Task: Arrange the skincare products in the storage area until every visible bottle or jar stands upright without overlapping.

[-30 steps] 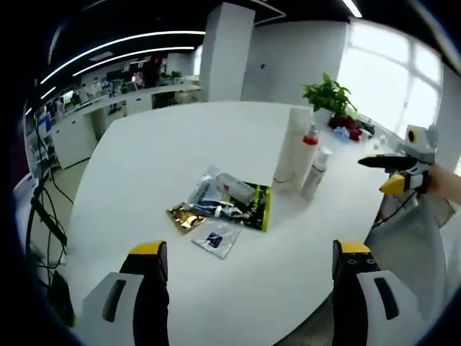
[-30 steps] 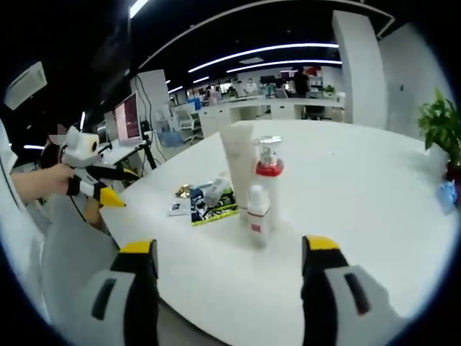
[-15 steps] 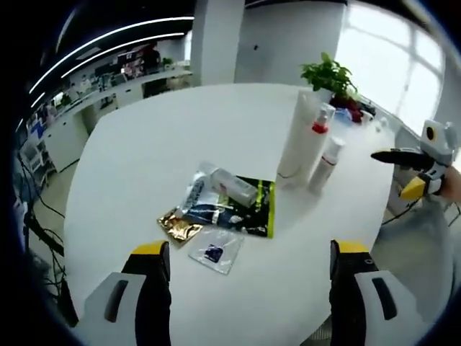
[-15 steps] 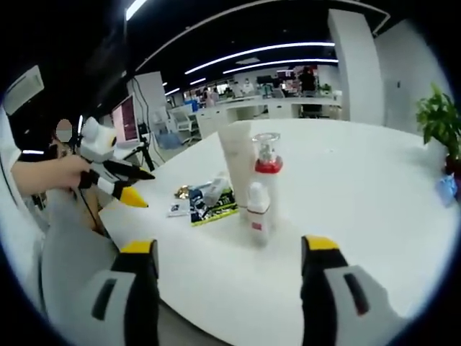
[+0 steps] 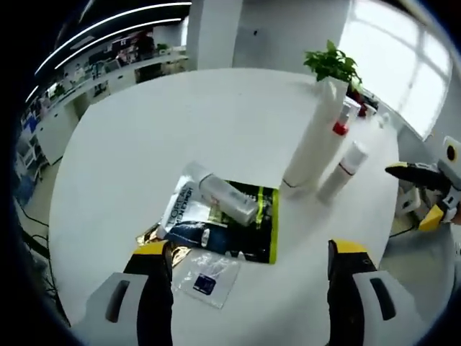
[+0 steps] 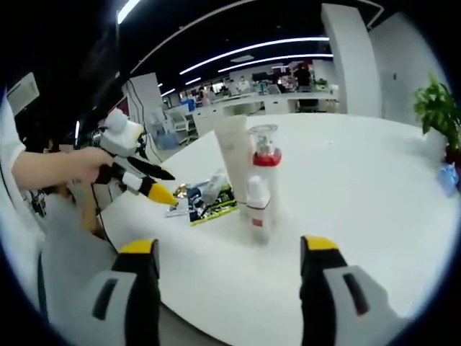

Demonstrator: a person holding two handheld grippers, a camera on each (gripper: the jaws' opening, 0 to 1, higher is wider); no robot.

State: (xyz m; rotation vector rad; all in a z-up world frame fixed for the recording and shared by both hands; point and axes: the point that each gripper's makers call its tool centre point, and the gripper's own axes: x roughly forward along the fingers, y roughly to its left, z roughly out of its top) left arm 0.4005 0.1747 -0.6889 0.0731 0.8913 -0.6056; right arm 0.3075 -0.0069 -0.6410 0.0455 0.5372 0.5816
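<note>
Currently the left gripper [image 5: 245,270] hovers over the near part of a round white table [image 5: 144,137], its two yellow-tipped jaws spread wide with nothing between them. Just beyond the jaws lies a heap of flat packets [image 5: 223,223]: a dark sachet with a yellow-green edge, a gold foil pouch, a clear plastic sachet [image 5: 209,270], and a small white bottle [image 5: 227,198] lying on its side on top of them. Further off, three products stand upright close together: a tall white tube [image 5: 313,144], a bottle with a red collar [image 5: 344,119] behind it, and a small white bottle [image 5: 342,173] beside it. A potted plant [image 5: 331,65] sits at the far table edge.

The right gripper [image 6: 230,277] is held at the table edge, jaws wide apart and empty. From this side the three upright products appear bunched, the small white bottle in front; whether they touch cannot be told. The left gripper appears at left, held in a hand [image 6: 68,164], above the packet heap.
</note>
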